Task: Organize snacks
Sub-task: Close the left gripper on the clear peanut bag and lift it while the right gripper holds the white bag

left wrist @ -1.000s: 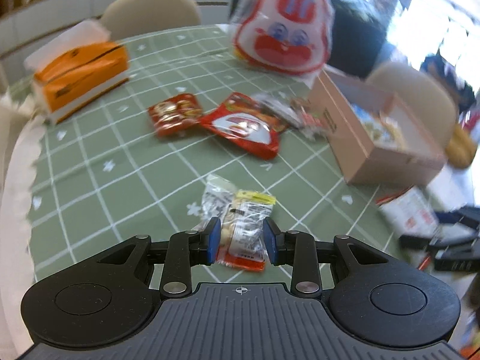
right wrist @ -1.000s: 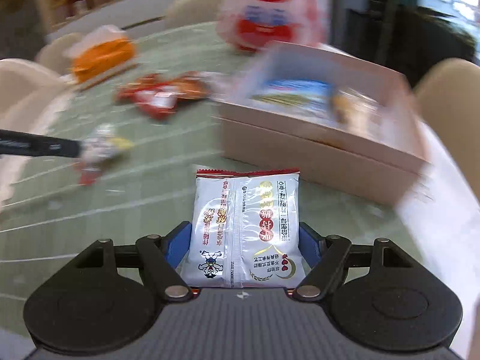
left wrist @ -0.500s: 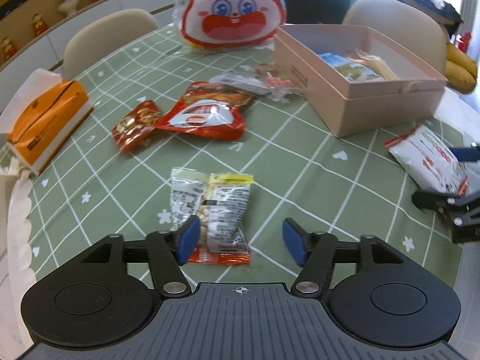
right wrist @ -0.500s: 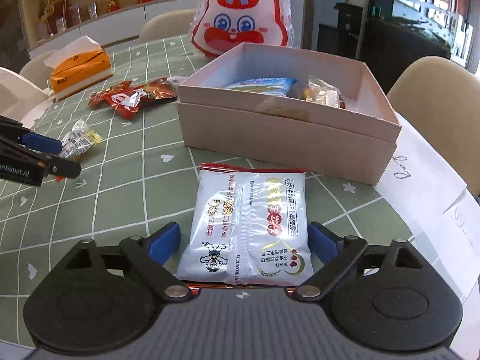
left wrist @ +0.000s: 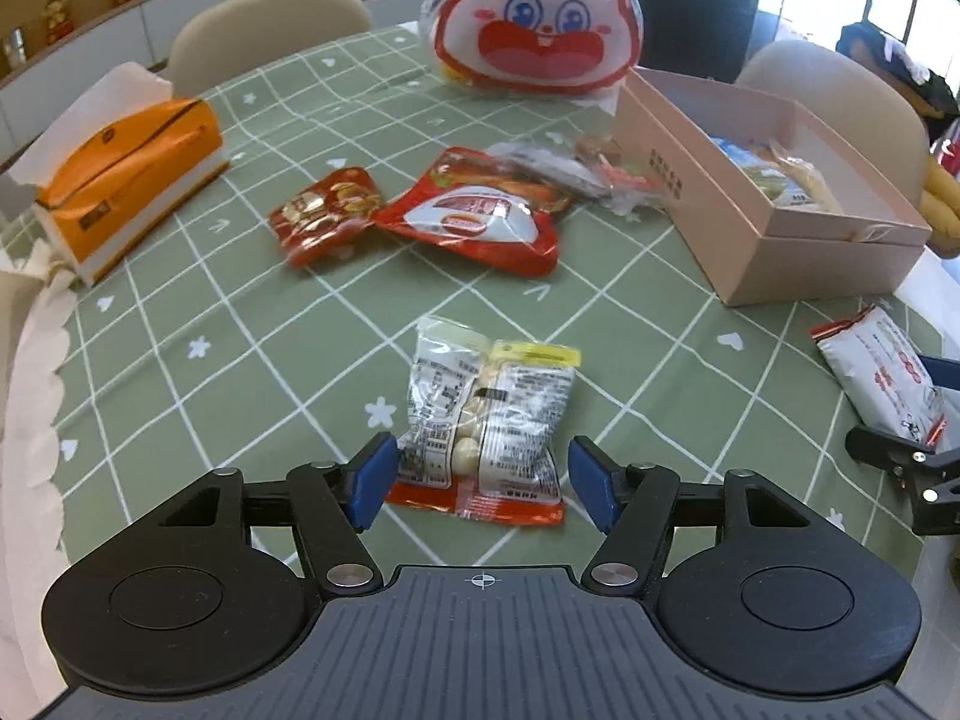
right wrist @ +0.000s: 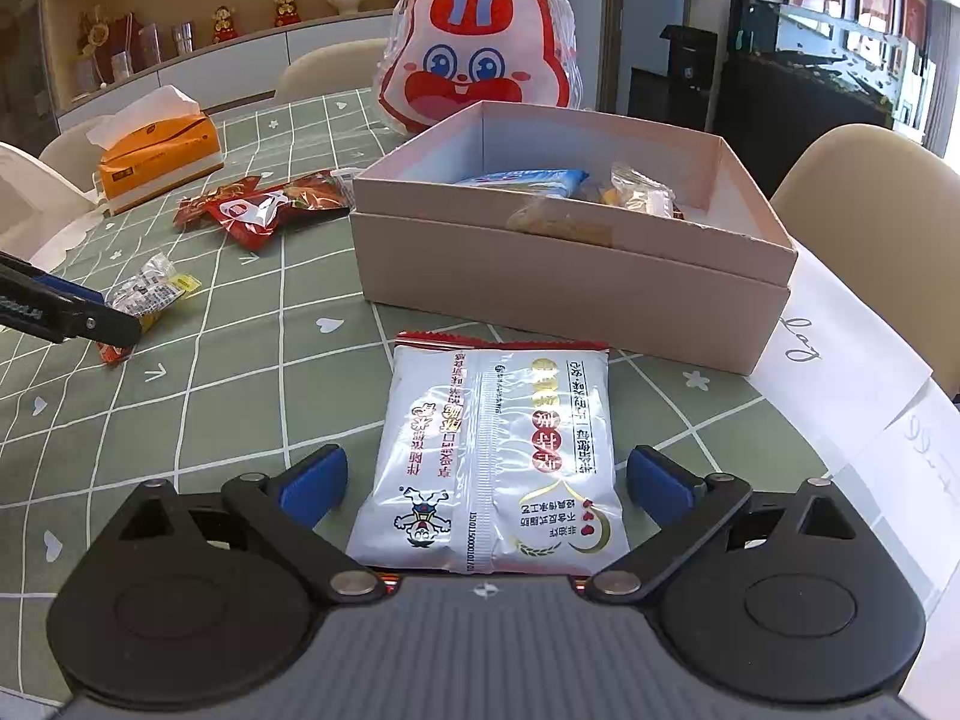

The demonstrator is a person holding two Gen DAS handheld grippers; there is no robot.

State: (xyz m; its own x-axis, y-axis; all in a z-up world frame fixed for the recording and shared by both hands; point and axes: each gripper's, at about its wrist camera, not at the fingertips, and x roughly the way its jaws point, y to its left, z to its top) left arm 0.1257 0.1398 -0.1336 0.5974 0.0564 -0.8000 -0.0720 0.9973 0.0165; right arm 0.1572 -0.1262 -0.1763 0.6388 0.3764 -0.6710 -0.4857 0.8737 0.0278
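With both grippers' jaws just spread wide, the left gripper (left wrist: 483, 477) astride the nut pack (left wrist: 486, 414) and the right gripper (right wrist: 483, 480) astride the white pack (right wrist: 492, 462), either slick pack may skid when pinched.

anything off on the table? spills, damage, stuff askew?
Nothing spilled or torn. The white packet lies back side up, print upside down to the right gripper. Loose red packets overlap untidily beside the box.
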